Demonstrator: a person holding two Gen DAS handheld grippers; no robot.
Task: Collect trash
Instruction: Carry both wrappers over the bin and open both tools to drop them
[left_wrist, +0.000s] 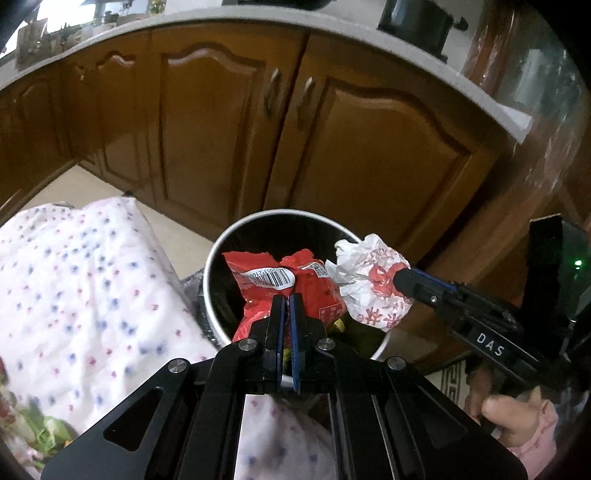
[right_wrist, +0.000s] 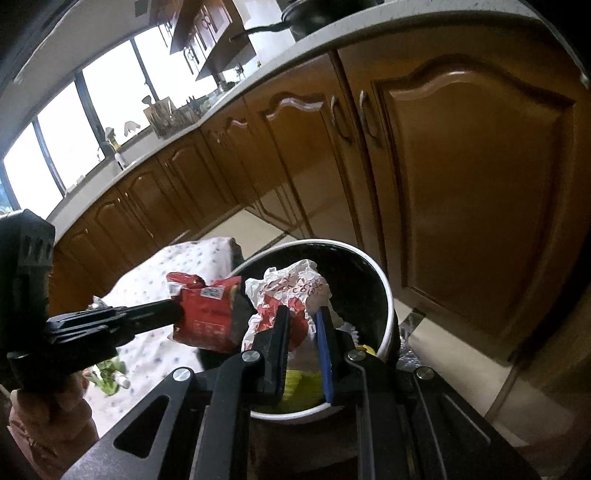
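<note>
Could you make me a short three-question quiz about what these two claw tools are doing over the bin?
1. True or false: the left gripper is shut on the crumpled red foil snack wrapper.
2. Multiple choice: the right gripper holds (a) a glass bottle, (b) the crumpled white paper wrapper with red print, (c) nothing.
3. Fill in: both pieces of trash hang above the round white-rimmed ____ with a black liner.

Key: 1 true. 2 b. 3 trash bin; it stands on the floor before the brown wooden cabinet doors, beside the white dotted cloth.
</note>
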